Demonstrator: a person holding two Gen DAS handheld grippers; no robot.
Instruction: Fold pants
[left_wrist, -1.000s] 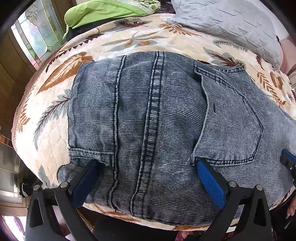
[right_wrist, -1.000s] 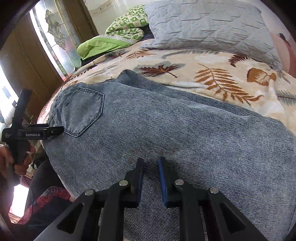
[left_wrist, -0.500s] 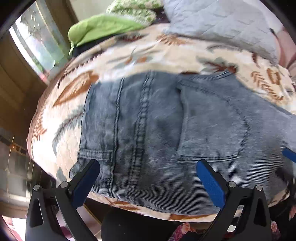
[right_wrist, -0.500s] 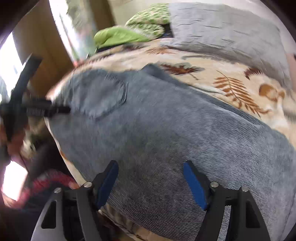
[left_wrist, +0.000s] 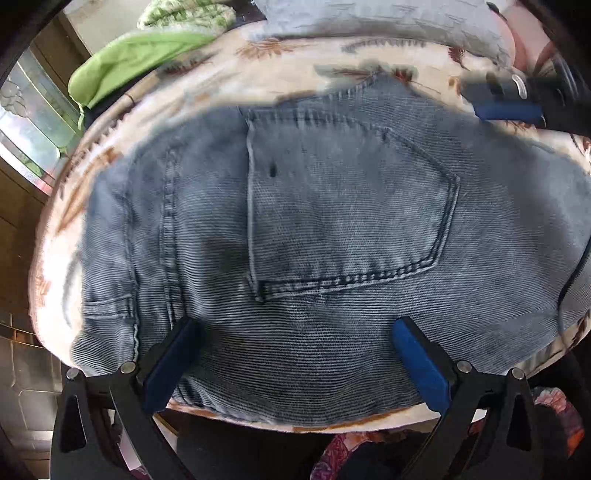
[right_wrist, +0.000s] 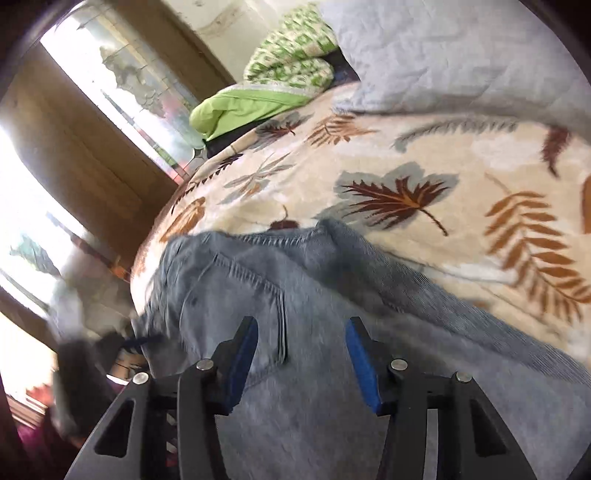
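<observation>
At the far left of your left wrist view there is a glass pane (left_wrist: 35, 122) in a wooden frame, and beside it a green cloth (left_wrist: 125, 70) lies at the head of the bed (left_wrist: 236, 77). The pants (left_wrist: 332, 221) lie flat on the bed's leaf-print blanket (right_wrist: 424, 177), seat side up, the back pocket (left_wrist: 351, 206) right of the centre seam and the near edge close to the bed's edge. Your left tongs (left_wrist: 295, 354) stand wide apart above the denim near that edge, with nothing pinched between the blue pads. At the upper right of this view your right tongs (left_wrist: 506, 105) show as a blurred dark shape with one blue pad over the blanket.

In the right wrist view, a bright window is at the left, then the pants with the pocket under the tongs, then the blanket, and a grey quilted pillow (right_wrist: 461, 55) at the top right. Your right tongs (right_wrist: 301, 354) are closing; the pads are apart, and as far as the blur allows, they hang over the cloth without clamping it
</observation>
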